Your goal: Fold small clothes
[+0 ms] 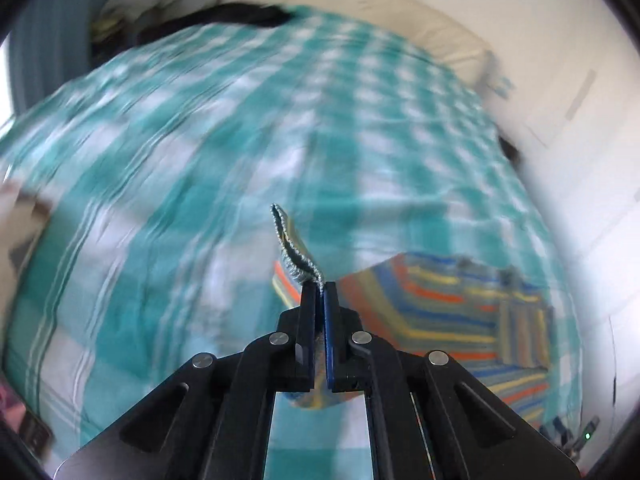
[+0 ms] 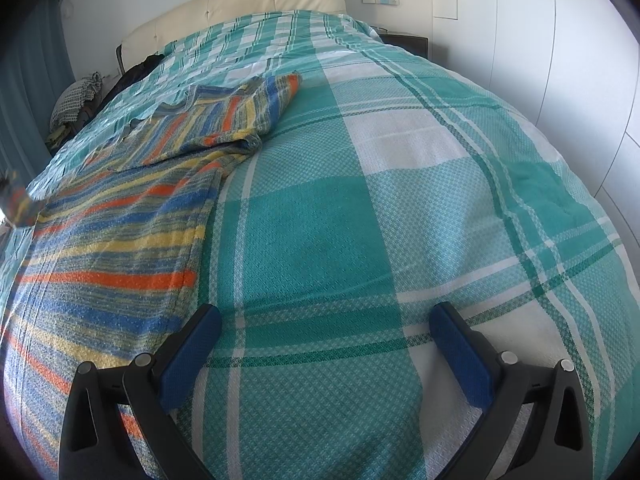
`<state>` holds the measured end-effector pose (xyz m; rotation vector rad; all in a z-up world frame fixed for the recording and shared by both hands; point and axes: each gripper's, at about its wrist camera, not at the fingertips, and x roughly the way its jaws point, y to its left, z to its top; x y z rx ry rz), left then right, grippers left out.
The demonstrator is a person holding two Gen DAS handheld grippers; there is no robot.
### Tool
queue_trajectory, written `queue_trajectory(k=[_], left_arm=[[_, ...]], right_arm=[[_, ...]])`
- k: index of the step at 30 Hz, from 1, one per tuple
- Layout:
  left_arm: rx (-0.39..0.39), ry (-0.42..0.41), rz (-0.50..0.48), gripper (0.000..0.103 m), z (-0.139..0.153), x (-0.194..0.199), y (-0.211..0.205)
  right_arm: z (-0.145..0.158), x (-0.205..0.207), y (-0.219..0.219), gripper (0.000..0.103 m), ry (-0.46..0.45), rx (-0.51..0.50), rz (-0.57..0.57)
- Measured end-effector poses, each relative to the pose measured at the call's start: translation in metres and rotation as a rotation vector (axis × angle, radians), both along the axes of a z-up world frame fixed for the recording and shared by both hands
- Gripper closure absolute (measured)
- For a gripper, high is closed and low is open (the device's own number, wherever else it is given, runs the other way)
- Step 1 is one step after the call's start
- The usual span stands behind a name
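The left gripper [image 1: 320, 286] pinches the striped shirt [image 2: 120, 240] hem tightly; the right gripper [image 2: 326, 320] hovers wide apart, empty, above the checked bedspread [image 2: 400, 200]

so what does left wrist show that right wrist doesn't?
Left wrist only: the left gripper shut on an edge of the striped shirt, a fold of fabric standing up from between its fingers; the view is motion-blurred.

Right wrist only: the right gripper open and empty over the teal checked bedspread, the shirt's whole spread with a sleeve folded over the body, and a dark nightstand by the wall.

Both: the shirt, the bedspread, the cream headboard and dark clothes heaped near the headboard.
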<state>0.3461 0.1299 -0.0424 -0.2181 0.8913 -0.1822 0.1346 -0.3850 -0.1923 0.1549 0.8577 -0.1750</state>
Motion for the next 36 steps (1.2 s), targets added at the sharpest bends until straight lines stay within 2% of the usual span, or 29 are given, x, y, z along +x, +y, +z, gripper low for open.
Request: queue_trajectory(k=[2, 5, 8, 12, 13, 14, 15, 16, 18, 19, 20, 21, 24, 25, 27, 29, 30, 33, 34, 35, 36], left_arm=[[0.032, -0.034, -0.102, 0.102, 0.023, 0.003, -0.053], [0.066, -0.063, -0.234, 0.102, 0.035, 0.004, -0.132], [0.104, -0.075, -0.357, 0.102, 0.027, 0.007, -0.215], [0.100, -0.053, -0.524, 0.098, -0.013, 0.004, -0.303], [0.104, -0.014, -0.560, 0.087, -0.029, 0.009, -0.316], [0.134, 0.049, -0.581, 0.062, -0.045, 0.008, -0.327], [0.174, 0.101, -0.574, 0.051, -0.058, 0.005, -0.335], [0.170, 0.090, -0.555, 0.043, -0.062, 0.003, -0.328], [0.099, 0.056, -0.517, 0.035, -0.059, 0.001, -0.304], [0.058, 0.044, -0.474, 0.027, -0.056, -0.001, -0.285], [0.033, 0.031, -0.424, 0.025, -0.054, -0.001, -0.267], [0.036, 0.021, -0.376, 0.025, -0.054, -0.002, -0.247], [0.109, 0.034, -0.239, 0.025, -0.066, 0.012, -0.198], [0.095, 0.066, -0.203, 0.027, -0.072, 0.020, -0.179], [0.017, 0.147, -0.172, 0.028, -0.084, 0.040, -0.152], [-0.022, 0.205, -0.210, 0.032, -0.094, 0.050, -0.147], [-0.009, 0.221, -0.242, 0.032, -0.097, 0.055, -0.153], [0.132, 0.246, -0.326, 0.032, -0.110, 0.061, -0.181], [0.198, 0.246, -0.334, 0.035, -0.117, 0.064, -0.189], [0.251, 0.245, -0.333, 0.082, -0.125, 0.066, -0.195], [0.288, 0.246, -0.319, 0.097, -0.130, 0.066, -0.195]], right_arm=[[0.000, 0.000, 0.001, 0.000, 0.000, -0.002, 0.000], [0.000, 0.000, 0.001, 0.000, 0.000, -0.002, -0.001], [0.000, 0.000, 0.001, 0.000, 0.001, -0.002, -0.001], [0.000, 0.000, 0.001, 0.000, 0.000, -0.001, -0.001], [0.000, 0.000, 0.001, 0.000, 0.000, -0.001, 0.000], [0.000, 0.000, 0.001, 0.000, 0.000, -0.001, -0.001], [0.000, 0.000, 0.001, 0.000, 0.000, 0.000, 0.000], [0.000, 0.001, 0.001, 0.000, 0.000, 0.000, 0.000], [0.000, 0.001, 0.001, 0.000, 0.000, 0.000, 0.000], [0.000, 0.001, 0.001, 0.000, 0.000, 0.001, 0.000], [0.000, 0.001, 0.001, 0.000, 0.000, 0.001, 0.000], [0.000, 0.001, 0.001, 0.000, 0.001, 0.000, 0.000], [0.000, 0.001, 0.002, 0.000, 0.004, -0.009, -0.001], [0.000, 0.001, 0.002, 0.000, 0.005, -0.011, -0.002], [0.000, 0.001, 0.003, 0.000, 0.005, -0.011, -0.002], [0.000, 0.002, 0.003, 0.000, 0.006, -0.015, -0.002], [0.000, 0.002, 0.003, 0.000, 0.008, -0.018, -0.003], [0.000, 0.003, 0.004, 0.000, 0.011, -0.024, -0.004], [0.000, 0.003, 0.004, 0.000, 0.011, -0.023, -0.004], [0.000, 0.004, 0.004, 0.000, 0.011, -0.023, -0.004], [0.000, 0.003, 0.004, 0.000, 0.011, -0.023, -0.004]])
